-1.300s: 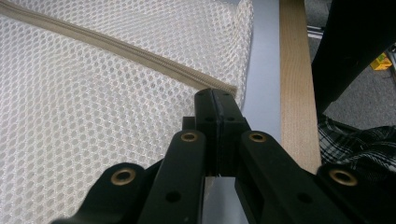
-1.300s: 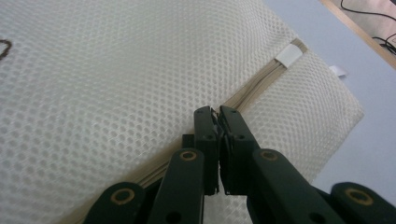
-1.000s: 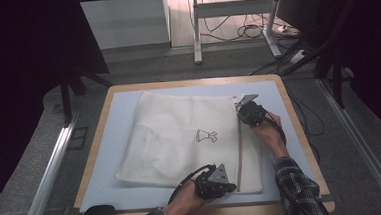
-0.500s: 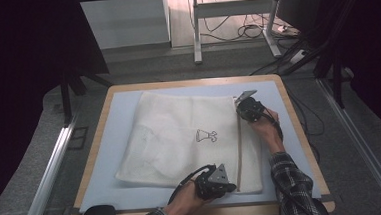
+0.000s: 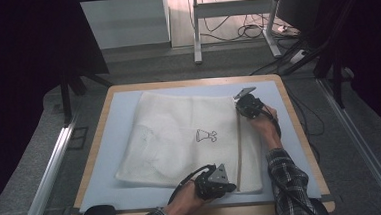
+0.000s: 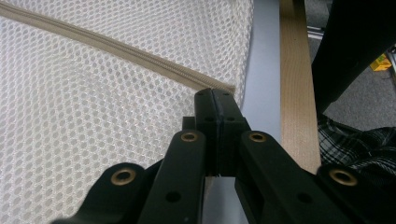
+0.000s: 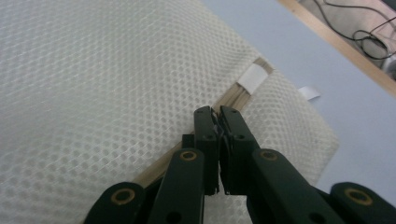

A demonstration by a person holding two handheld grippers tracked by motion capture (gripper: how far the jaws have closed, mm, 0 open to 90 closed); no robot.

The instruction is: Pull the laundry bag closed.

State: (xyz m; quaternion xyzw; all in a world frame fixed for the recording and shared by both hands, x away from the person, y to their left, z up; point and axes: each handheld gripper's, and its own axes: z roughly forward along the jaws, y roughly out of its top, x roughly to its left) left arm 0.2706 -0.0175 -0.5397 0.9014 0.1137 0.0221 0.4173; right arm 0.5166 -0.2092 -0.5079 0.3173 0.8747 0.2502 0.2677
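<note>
A white mesh bag [image 5: 180, 138] lies flat on the blue mat [image 5: 114, 122], with a beige zipper [image 5: 239, 144] running along its right side. My left gripper [image 5: 231, 186] sits at the zipper's near end, by the bag's front right corner. In the left gripper view its jaws [image 6: 215, 95] are pressed together on the mesh [image 6: 93, 116] just beside the zipper end [image 6: 219, 86]. My right gripper [image 5: 243, 112] is at the zipper's far end. There its jaws [image 7: 215, 112] are shut on a small pale zipper pull, just short of a white label [image 7: 252, 77].
A wooden rim [image 5: 300, 131] frames the mat. A small black drawing [image 5: 206, 135] marks the bag's middle. A small white tag [image 7: 309, 92] lies on the mat past the bag's corner. Cables and a desk frame [image 5: 234, 29] stand on the floor beyond the table.
</note>
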